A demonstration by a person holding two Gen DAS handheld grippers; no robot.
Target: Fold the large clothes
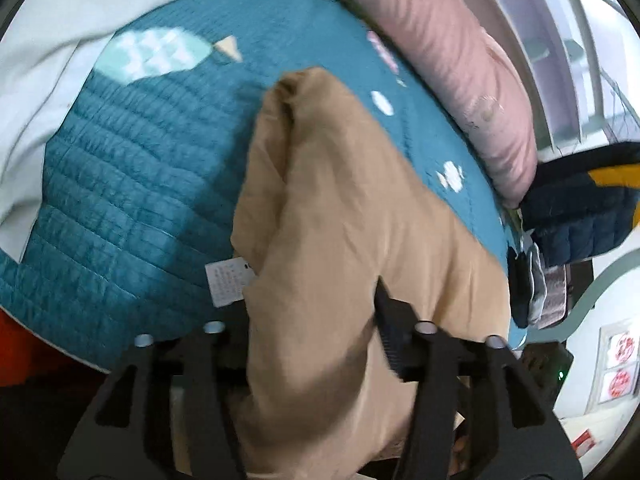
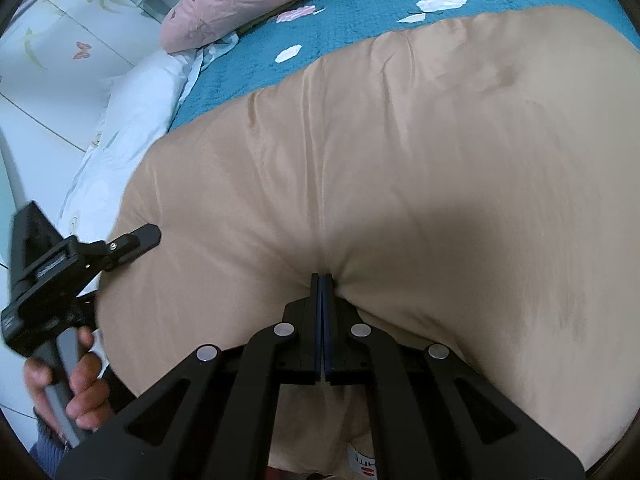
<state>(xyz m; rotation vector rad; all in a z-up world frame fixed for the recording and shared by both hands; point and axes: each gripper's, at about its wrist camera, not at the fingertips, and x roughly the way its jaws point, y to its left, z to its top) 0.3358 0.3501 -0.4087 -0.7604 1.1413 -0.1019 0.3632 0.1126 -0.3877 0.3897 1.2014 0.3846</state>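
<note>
A large tan garment [image 2: 400, 168] lies on a teal quilted bedspread [image 2: 360, 12]. My right gripper [image 2: 322, 280] is shut on a pinch of the tan cloth at its near edge. In the left wrist view the tan garment [image 1: 340, 208] hangs bunched between the fingers of my left gripper [image 1: 316, 320]; the left finger is hidden by cloth, the right finger [image 1: 390, 320] shows. A white care label [image 1: 228, 282] sticks out at the garment's left. The left gripper also shows in the right wrist view [image 2: 132, 244], at the garment's left edge, held by a hand.
A pink pillow [image 1: 460, 60] and a dark navy padded item [image 1: 580, 208] lie at the bed's far side. A white duvet [image 2: 132, 120] lies left of the garment. The teal bedspread [image 1: 140, 180] extends to the left.
</note>
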